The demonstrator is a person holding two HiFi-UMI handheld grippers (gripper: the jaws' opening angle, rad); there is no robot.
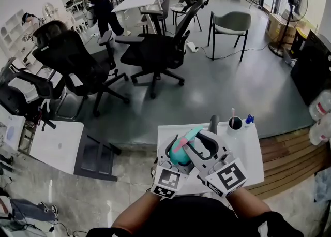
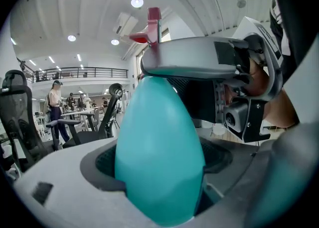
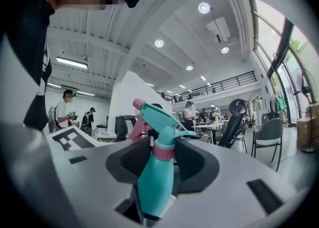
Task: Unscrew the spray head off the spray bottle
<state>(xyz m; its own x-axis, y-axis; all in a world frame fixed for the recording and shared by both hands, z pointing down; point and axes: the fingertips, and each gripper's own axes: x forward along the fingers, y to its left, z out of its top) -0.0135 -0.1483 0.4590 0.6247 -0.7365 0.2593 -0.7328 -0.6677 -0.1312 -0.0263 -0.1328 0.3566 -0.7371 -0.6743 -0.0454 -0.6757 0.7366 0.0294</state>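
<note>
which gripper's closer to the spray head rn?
Right. The right gripper has its fingers on the collar, just under the spray head. The left gripper sits lower, gripping the bottle.

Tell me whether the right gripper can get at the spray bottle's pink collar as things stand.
Likely yes: the pink collar sits between the pads of the right gripper, seemingly gripped, with nothing blocking it; the left gripper holds the spray bottle by its body.

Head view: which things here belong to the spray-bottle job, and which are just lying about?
Job: spray bottle, its spray head, left claw, right claw.
Lying about: white cup, black office chair, grey chair, standing fan.
</note>
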